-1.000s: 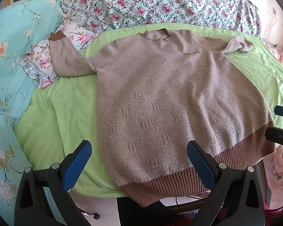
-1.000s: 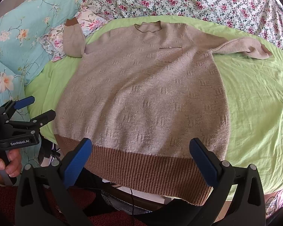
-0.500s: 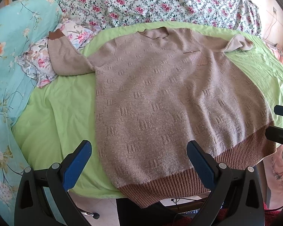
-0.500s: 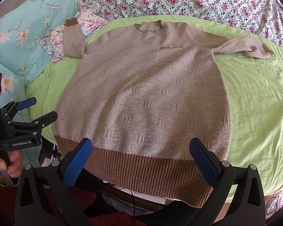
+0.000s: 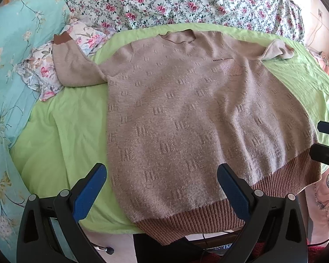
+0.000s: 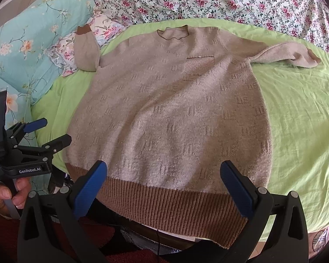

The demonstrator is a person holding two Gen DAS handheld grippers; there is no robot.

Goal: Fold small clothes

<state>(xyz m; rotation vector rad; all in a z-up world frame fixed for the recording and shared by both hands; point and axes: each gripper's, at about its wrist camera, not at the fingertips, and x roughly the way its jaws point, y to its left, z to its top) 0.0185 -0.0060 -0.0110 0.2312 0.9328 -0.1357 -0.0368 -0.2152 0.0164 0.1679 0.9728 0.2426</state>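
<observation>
Sweater (image 5: 186, 114) lies flat, collar pointing away, hem nearest; each hand-held gripper (image 6: 164, 184) gapes, gripping nothing.

bright daylight | soft shadows | sharp ctr | fisheye edges, dark vignette

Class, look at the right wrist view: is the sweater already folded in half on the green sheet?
No. The sweater lies spread flat on the green sheet, both sleeves out to the sides.
</observation>
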